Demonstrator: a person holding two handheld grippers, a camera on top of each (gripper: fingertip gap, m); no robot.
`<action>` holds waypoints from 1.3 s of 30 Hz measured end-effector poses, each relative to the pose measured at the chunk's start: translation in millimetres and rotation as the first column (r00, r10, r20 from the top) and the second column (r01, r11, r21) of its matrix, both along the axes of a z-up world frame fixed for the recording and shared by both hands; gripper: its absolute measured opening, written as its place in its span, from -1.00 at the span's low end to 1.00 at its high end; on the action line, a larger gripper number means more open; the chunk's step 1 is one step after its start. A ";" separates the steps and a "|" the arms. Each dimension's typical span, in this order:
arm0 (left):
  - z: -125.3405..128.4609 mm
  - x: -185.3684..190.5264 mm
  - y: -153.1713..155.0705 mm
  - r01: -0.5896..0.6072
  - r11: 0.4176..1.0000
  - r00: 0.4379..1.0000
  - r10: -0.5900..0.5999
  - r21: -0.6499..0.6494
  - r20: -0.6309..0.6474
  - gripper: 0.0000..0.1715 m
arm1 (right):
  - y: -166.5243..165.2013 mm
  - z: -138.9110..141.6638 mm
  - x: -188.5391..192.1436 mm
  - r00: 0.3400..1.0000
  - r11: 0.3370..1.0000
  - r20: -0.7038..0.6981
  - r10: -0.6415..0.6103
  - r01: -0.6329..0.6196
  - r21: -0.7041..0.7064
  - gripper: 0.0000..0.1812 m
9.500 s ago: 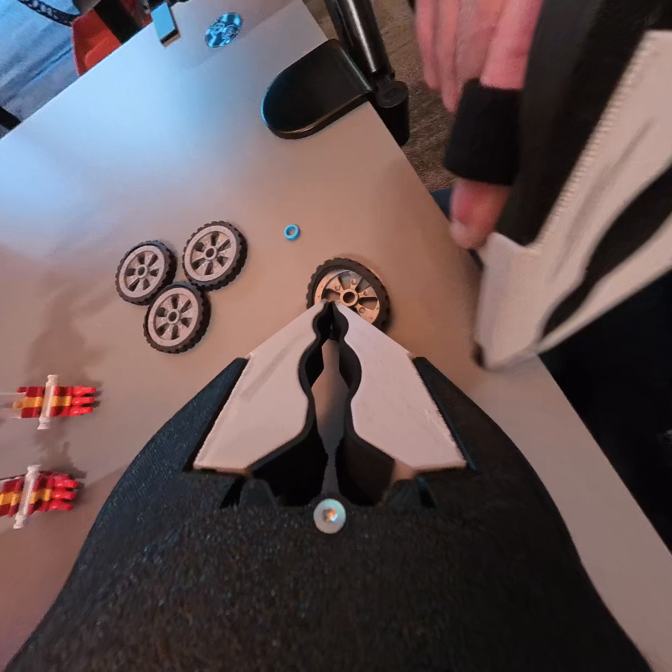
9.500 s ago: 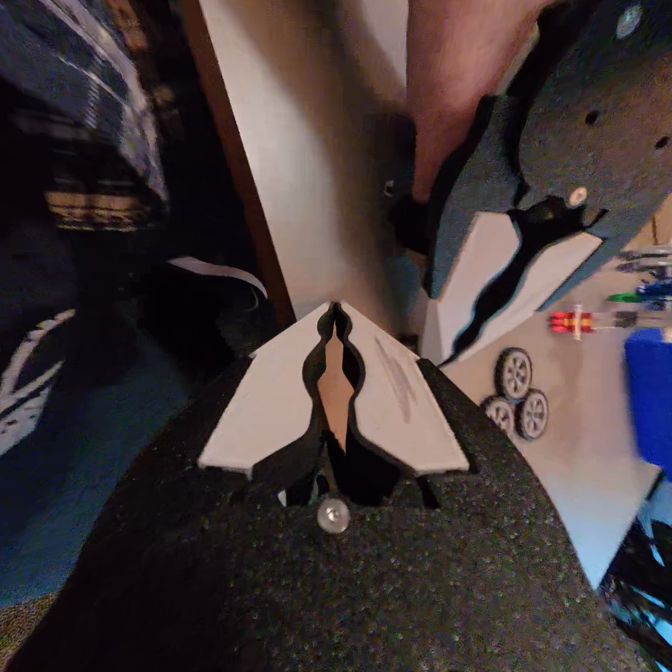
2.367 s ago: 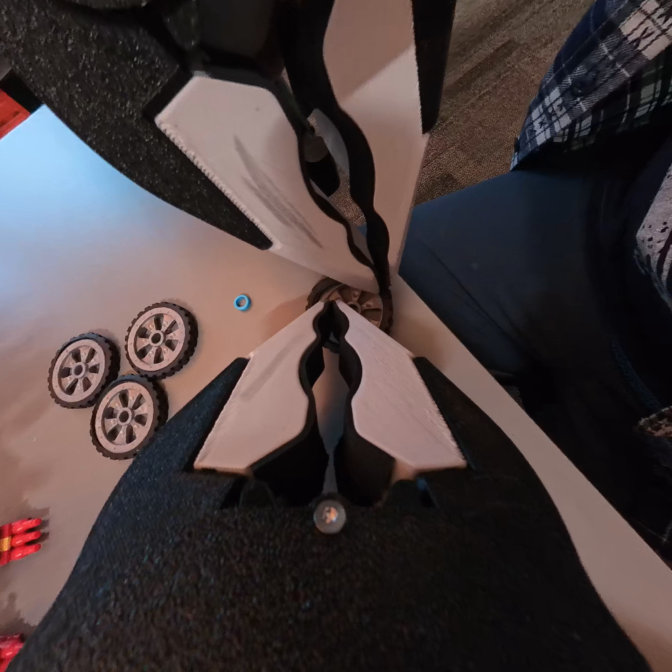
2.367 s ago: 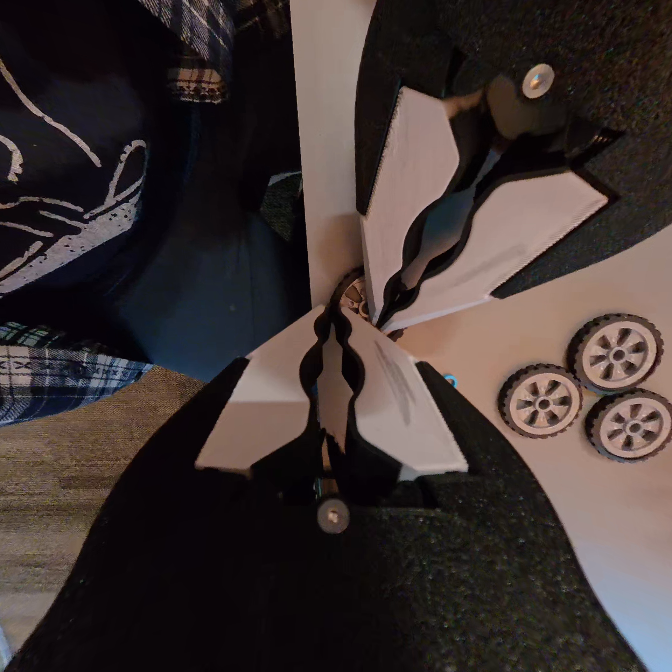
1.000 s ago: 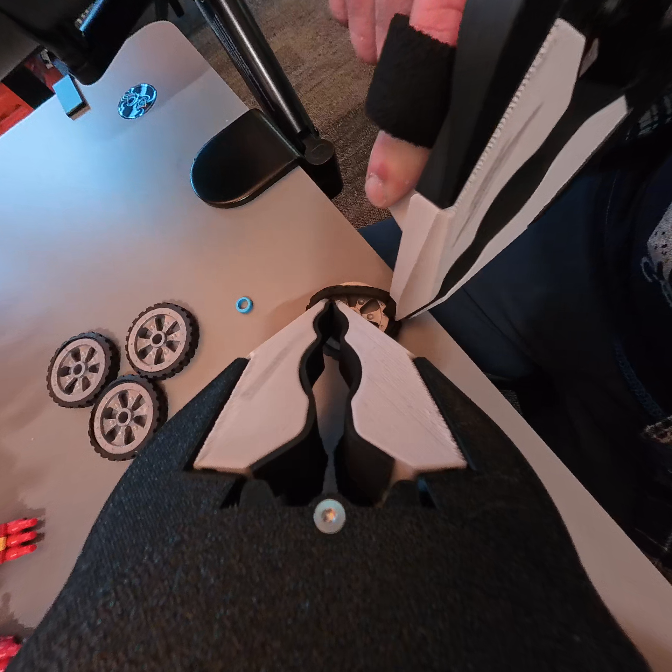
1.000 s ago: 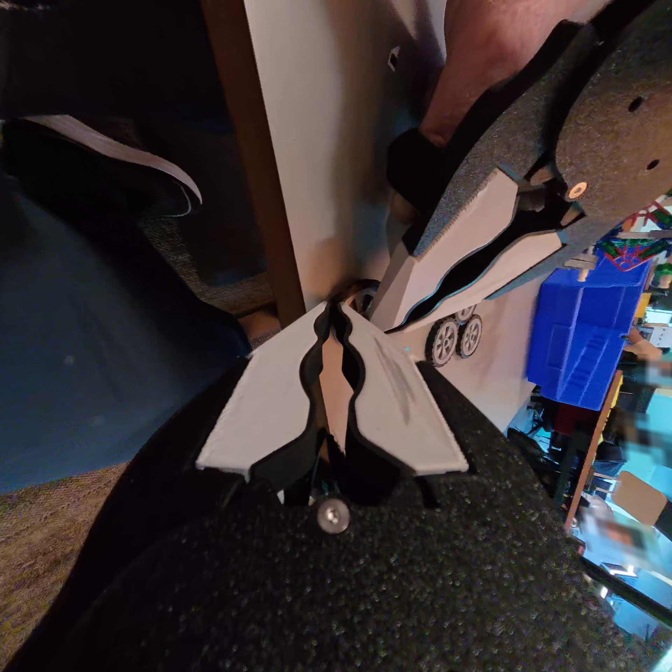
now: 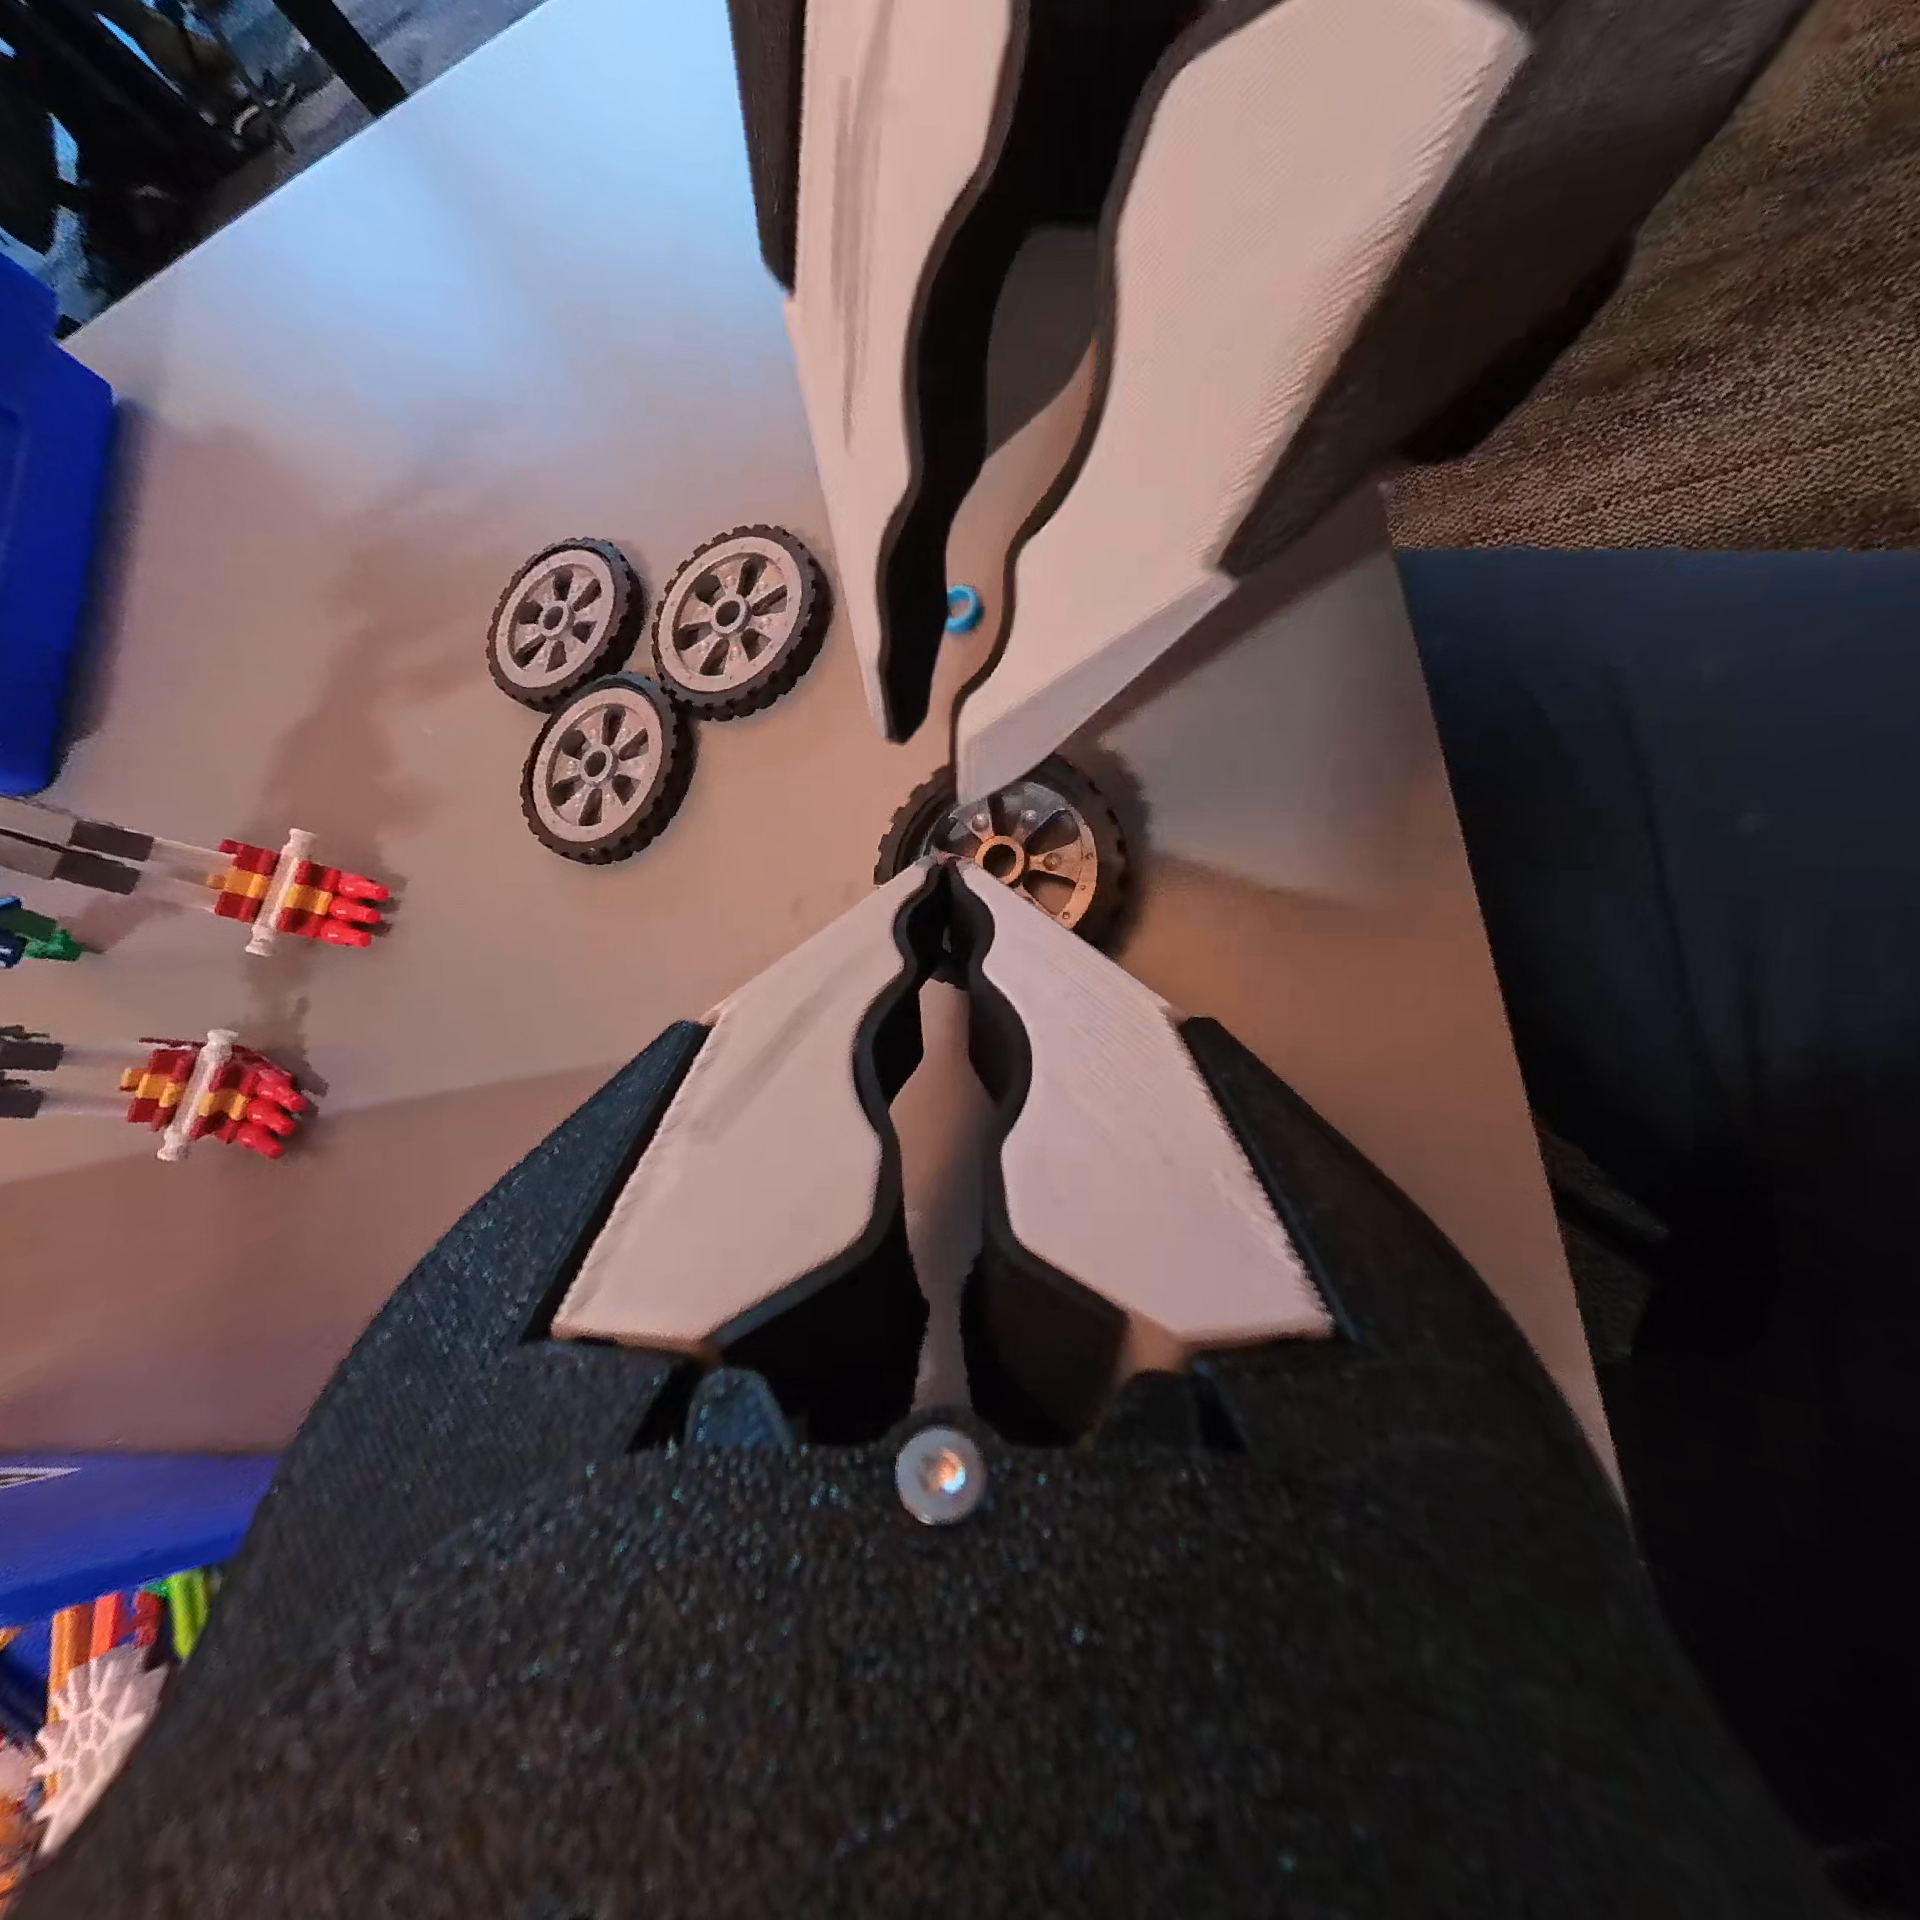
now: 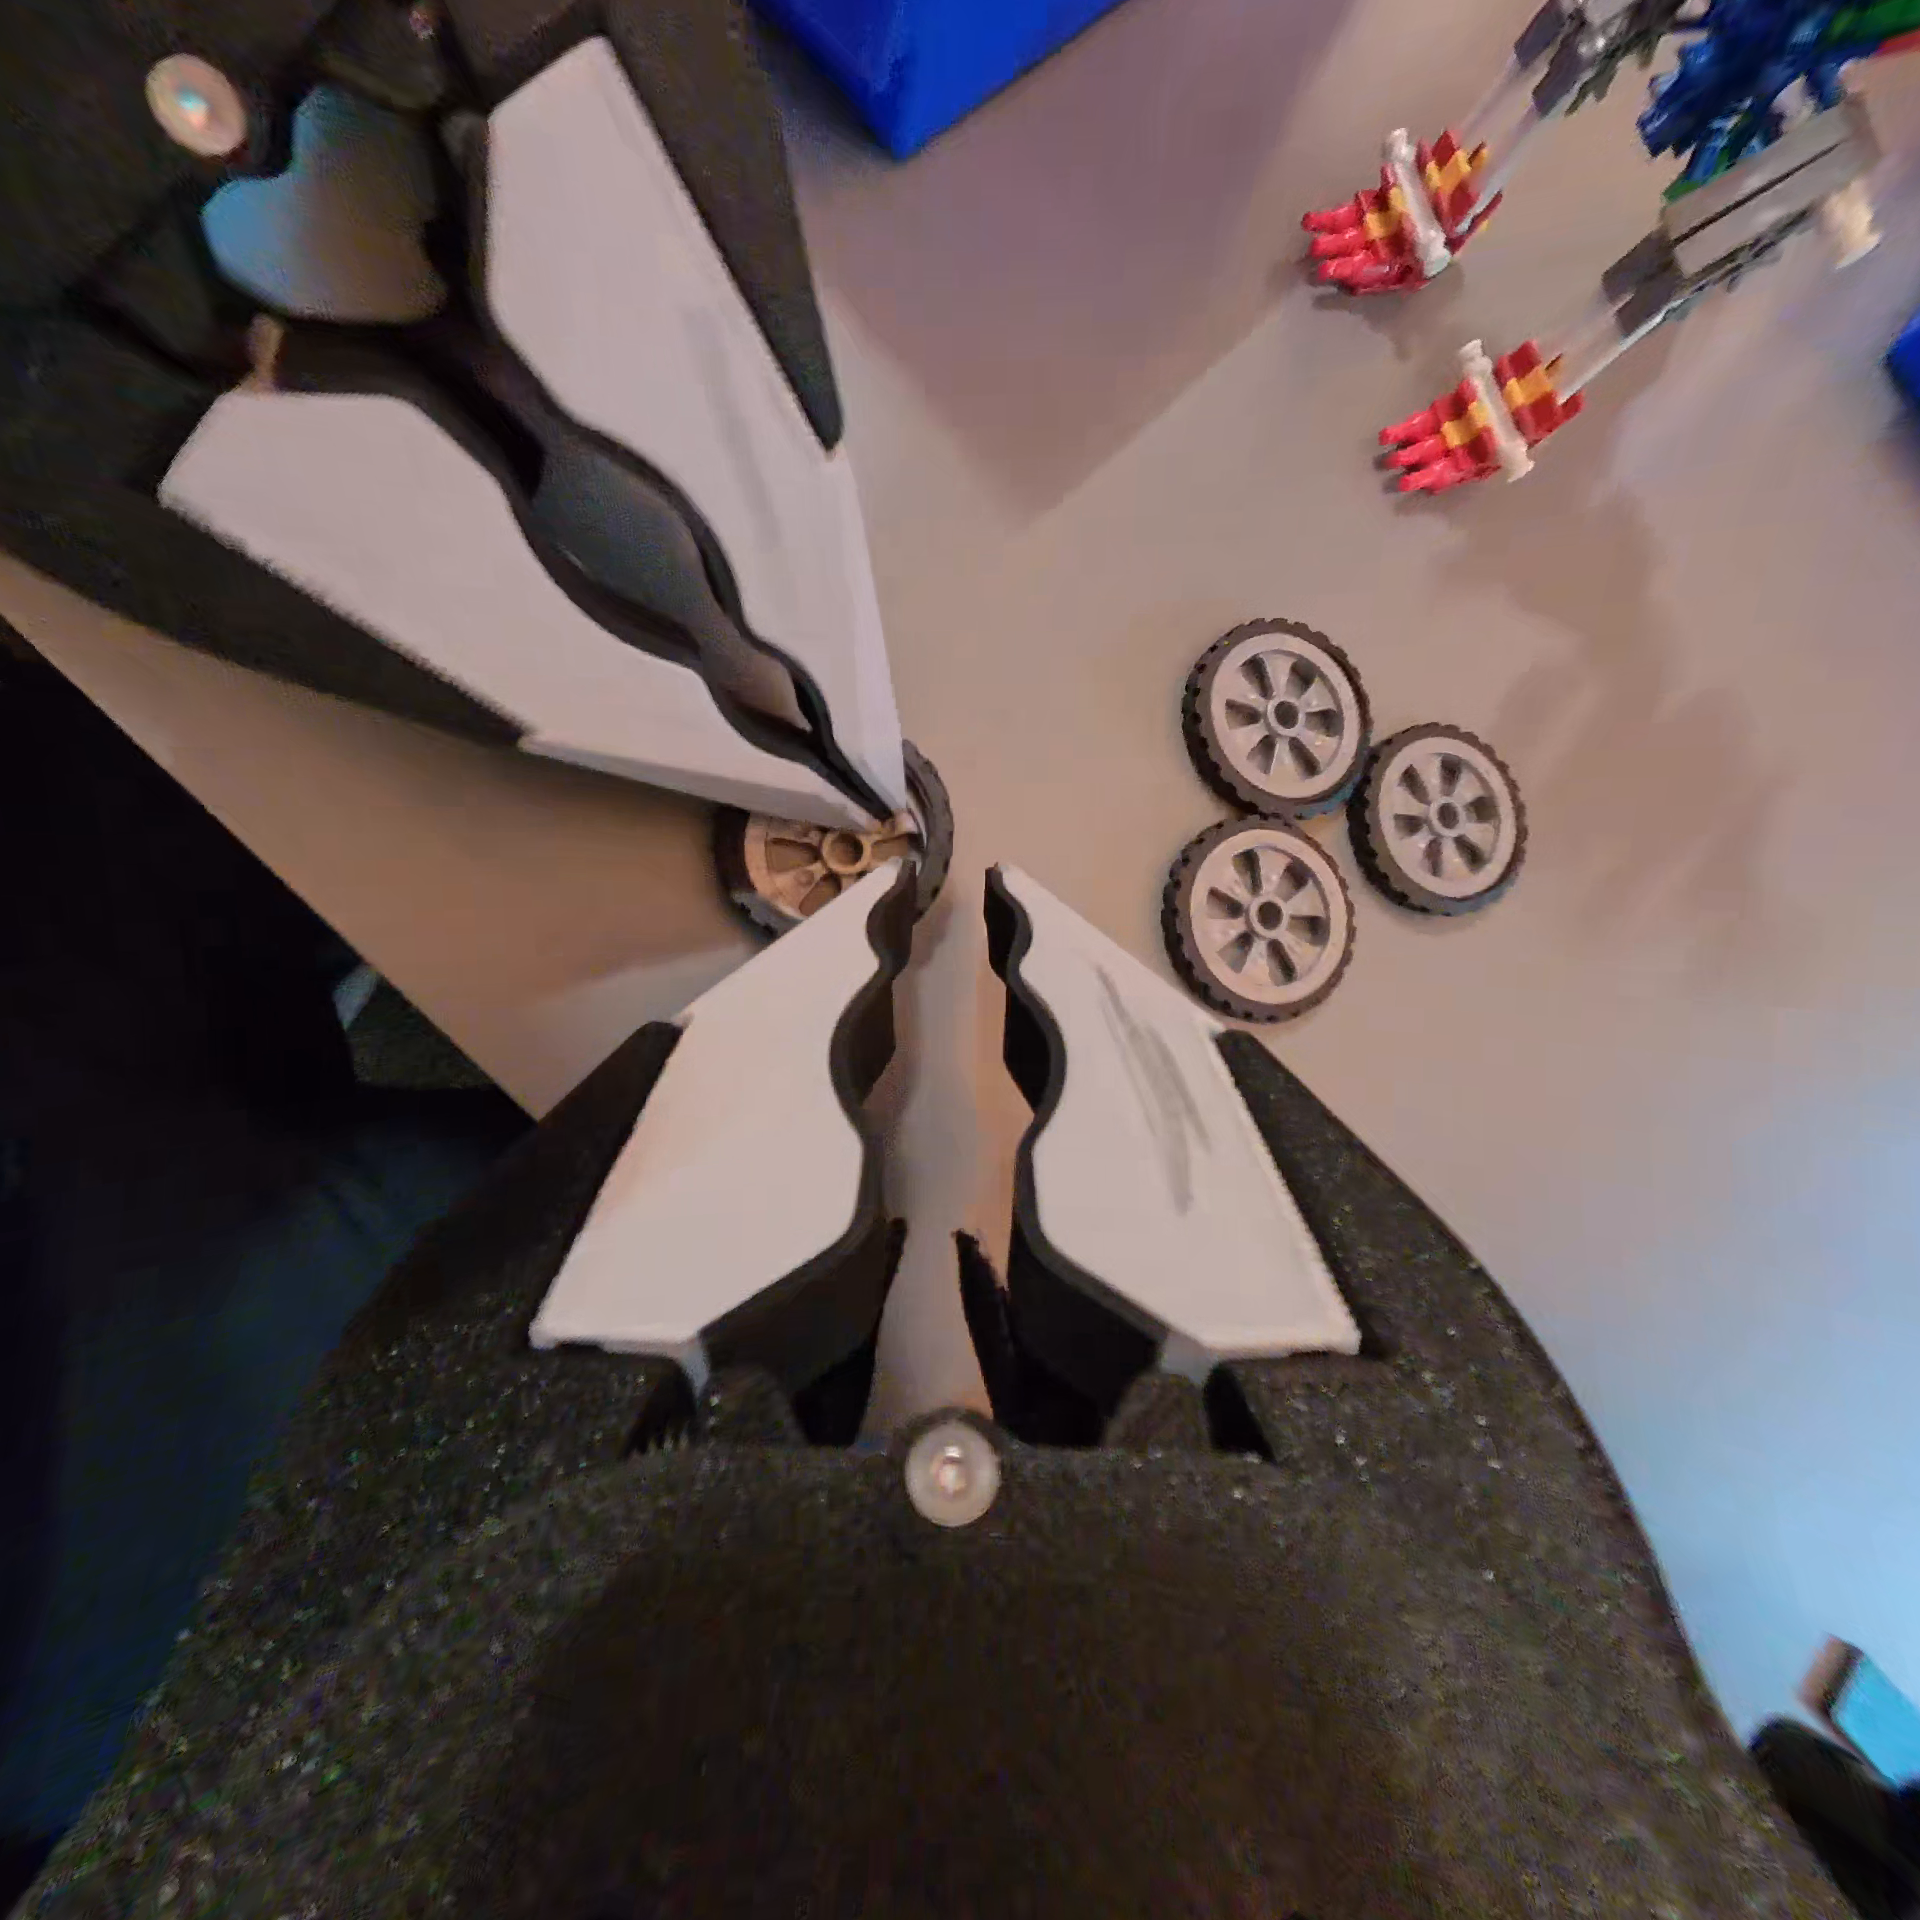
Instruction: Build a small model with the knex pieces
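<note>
While our left tongs [image 7: 948, 873] pinch the lone wheel [image 7: 1039, 868] at the surface's [image 7: 416, 416] near edge, we hold our parted right tongs [image 8: 948, 883] steady just beside its tyre.

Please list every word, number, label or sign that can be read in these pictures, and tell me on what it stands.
No text can be read in either view.
Blue box, at the left edge of the left wrist view: a white mark, cut off by the frame, unreadable.
Right gripper: grey smears on one finger, not writing.
Grey wheels: no text visible.
</note>
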State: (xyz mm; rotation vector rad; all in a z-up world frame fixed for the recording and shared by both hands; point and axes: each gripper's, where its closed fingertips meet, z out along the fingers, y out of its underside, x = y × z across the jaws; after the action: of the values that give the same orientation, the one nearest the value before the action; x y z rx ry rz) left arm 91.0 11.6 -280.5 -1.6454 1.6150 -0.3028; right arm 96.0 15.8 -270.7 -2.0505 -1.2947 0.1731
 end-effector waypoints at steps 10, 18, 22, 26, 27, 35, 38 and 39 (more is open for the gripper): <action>-1.7 3.1 0.8 0.025 0.999 1.000 -0.024 0.048 -0.008 -1.00 | 4.3 -9.1 -4.1 1.000 0.997 0.021 0.004 -0.003 -0.080 -0.95; -3.4 5.4 5.0 0.017 0.994 0.999 -0.014 0.105 -0.031 -1.00 | 5.1 -10.2 0.4 0.995 0.991 -0.074 -0.060 0.051 -0.122 -0.94; -4.4 6.6 6.8 0.017 0.994 0.999 -0.013 0.105 -0.034 -1.00 | 6.9 -9.2 2.4 0.993 0.993 -0.085 -0.081 0.073 -0.089 -0.94; -5.2 7.3 7.6 0.011 0.994 0.999 -0.007 0.109 -0.035 -1.00 | 7.9 -5.6 3.7 0.998 0.998 -0.018 -0.064 0.064 -0.002 -0.92; -5.3 7.5 7.7 0.013 0.993 0.999 -0.008 0.115 -0.036 -1.00 | 7.5 -4.1 3.7 0.998 0.998 -0.016 -0.061 0.061 -0.002 -0.93; -6.6 11.2 7.5 0.020 0.992 0.999 -0.016 0.125 -0.037 -1.00 | 8.8 -2.5 9.3 0.996 0.996 -0.038 -0.077 0.076 -0.037 -0.91; -7.1 12.0 7.9 0.025 0.992 0.999 -0.020 0.127 -0.042 -1.00 | 9.0 -2.1 9.2 0.994 0.995 -0.050 -0.096 0.094 -0.028 -0.95; -7.3 12.2 8.0 0.027 0.991 0.999 -0.022 0.130 -0.045 -1.00 | 8.9 -2.4 9.4 0.992 0.994 -0.065 -0.106 0.104 -0.039 -0.95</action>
State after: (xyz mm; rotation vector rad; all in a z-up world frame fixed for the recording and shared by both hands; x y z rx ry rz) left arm 103.3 19.6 -287.7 -1.5437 1.6526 -0.1716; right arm 105.4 24.7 -273.1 -2.1194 -1.1479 0.2164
